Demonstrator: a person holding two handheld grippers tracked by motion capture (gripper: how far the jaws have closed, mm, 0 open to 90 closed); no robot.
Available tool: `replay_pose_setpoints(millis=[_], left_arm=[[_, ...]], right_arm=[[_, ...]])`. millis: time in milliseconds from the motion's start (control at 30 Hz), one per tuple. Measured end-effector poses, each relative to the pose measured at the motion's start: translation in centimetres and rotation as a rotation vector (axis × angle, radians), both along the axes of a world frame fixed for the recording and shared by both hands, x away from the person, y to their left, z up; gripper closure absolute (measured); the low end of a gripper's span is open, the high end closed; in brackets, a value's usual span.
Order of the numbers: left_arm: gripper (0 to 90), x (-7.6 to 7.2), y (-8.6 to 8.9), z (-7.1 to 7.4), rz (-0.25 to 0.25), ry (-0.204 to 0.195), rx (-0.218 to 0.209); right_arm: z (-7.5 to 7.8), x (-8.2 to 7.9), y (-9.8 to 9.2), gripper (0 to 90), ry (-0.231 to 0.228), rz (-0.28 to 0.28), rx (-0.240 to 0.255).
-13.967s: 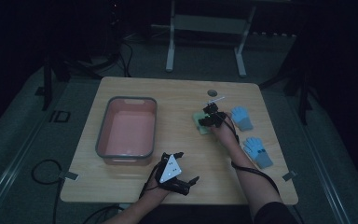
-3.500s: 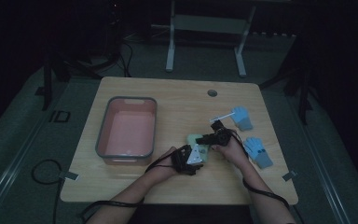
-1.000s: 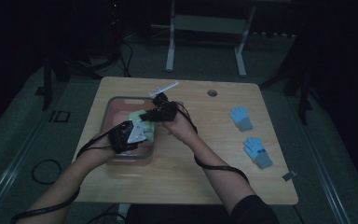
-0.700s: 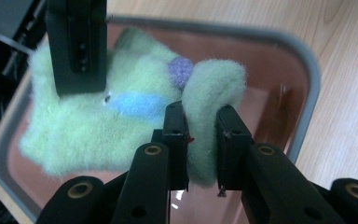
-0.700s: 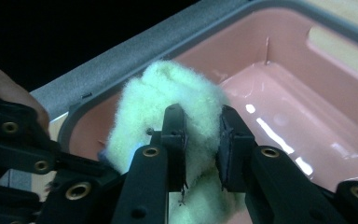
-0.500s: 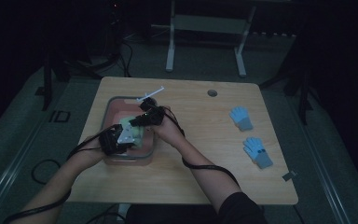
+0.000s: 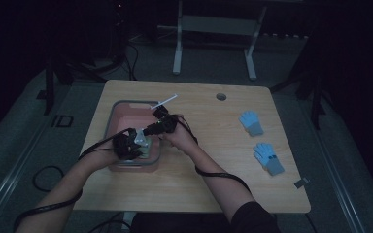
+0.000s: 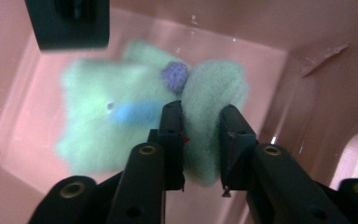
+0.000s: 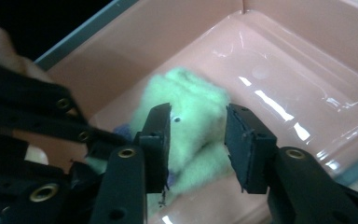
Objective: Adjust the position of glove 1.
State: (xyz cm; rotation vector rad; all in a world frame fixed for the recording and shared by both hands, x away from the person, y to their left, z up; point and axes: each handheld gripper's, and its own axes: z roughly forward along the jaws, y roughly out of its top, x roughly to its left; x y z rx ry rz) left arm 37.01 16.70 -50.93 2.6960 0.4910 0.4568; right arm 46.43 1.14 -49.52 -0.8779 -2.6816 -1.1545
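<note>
Green knit glove [image 8: 135,121]: inside the pink tub [image 7: 121,109], near its front edge.
Left gripper [image 8: 200,135]: jaws clamped on a glove fold.
Right gripper [image 9: 196,135]: jaws just opening, glove between, pads apparently clear.
Change: both hands sit lower in the tub than half a second ago.

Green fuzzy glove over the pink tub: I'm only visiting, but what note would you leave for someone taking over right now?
Left claw: pinching a fold of the green fuzzy knit glove; its jaws have just been easing open.
Right claw: jaws have just been opening, glove between them, grip looks released.
Things: the glove hangs low inside the pink plastic tub. Two blue knit gloves lie on the right side of the wooden table.
Done: green glove brought into the tub.
Left: let it go fully, lift both claws out, then probably fetch the blue gloves.
</note>
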Motion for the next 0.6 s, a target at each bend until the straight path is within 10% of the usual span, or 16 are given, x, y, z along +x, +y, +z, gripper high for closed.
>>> replay_pose_setpoints(millis=[367, 600], left_arm=[[19.2, 0.3, 1.2, 1.9, 0.148, -0.043, -0.134], [6.5, 0.1, 0.0, 3.2, 0.173, -0.045, -0.247]], right_arm=[[2.9, -1.7, -2.4, 47.5, -0.064, 0.031, 0.057], [3.8, -2.5, -4.5, 37.2, -0.097, 0.026, 0.078]])
